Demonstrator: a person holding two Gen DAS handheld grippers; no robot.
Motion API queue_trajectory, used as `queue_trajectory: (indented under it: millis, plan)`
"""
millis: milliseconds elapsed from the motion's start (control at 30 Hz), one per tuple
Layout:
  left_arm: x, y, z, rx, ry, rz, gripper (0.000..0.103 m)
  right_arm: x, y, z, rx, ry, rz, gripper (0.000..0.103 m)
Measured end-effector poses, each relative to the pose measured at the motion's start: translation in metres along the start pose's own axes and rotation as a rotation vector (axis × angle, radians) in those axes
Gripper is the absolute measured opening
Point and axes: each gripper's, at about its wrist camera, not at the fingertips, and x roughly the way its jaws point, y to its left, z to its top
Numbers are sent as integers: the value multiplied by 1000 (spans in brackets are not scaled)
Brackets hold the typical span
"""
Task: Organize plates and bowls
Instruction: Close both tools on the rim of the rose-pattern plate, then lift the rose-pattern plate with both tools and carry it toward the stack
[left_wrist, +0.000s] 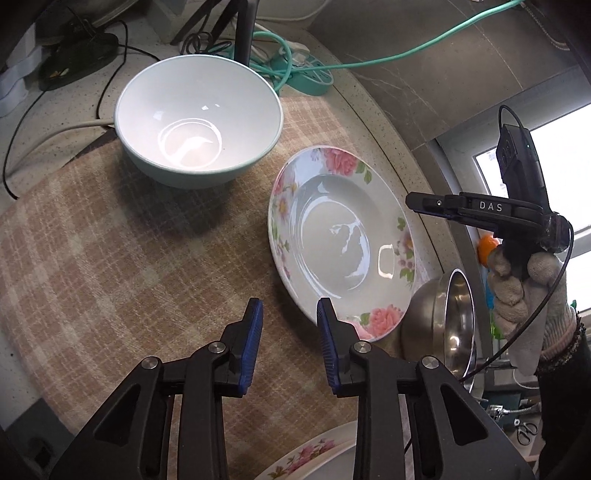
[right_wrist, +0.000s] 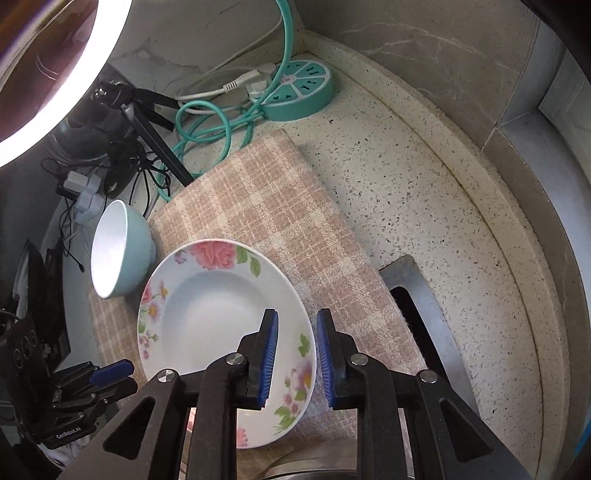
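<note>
One floral plate (right_wrist: 207, 317) is lying flat on the plaid mat (right_wrist: 280, 206) beside the bowl (right_wrist: 122, 251). Right claw (right_wrist: 295, 354) is straddling its near rim, pads not pressing yet. Left claw (left_wrist: 290, 343) is hovering spread, empty. Glazed, slippery, breakable; rim looks the best grip.

A home kitchen doubling as a recording spot: a speckled stone countertop (right_wrist: 424, 206) curves beneath a grey marble-look wall (right_wrist: 424, 48), with a window (left_wrist: 554, 162) at one side. A checked beige mat (right_wrist: 280, 206) covers part of the counter and carries a floral plate (right_wrist: 207, 295) and a pale green bowl (left_wrist: 199, 122); a steel bowl (left_wrist: 443, 325) stands near the plate. A round teal power strip (right_wrist: 299, 92), trailing cables, a lit ring light (right_wrist: 74, 74) and a tripod (right_wrist: 147, 122) crowd the back corner.
</note>
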Motion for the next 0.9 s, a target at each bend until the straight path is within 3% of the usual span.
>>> queue_trajectory:
  millis: [400,900]
  plan:
    - [12,0,6,-19,7,1,13,20,-3,2,-6,33,27,13]
    - [22,-4,11,-27,13,-13,10,25,-11,0,17,46,57,11]
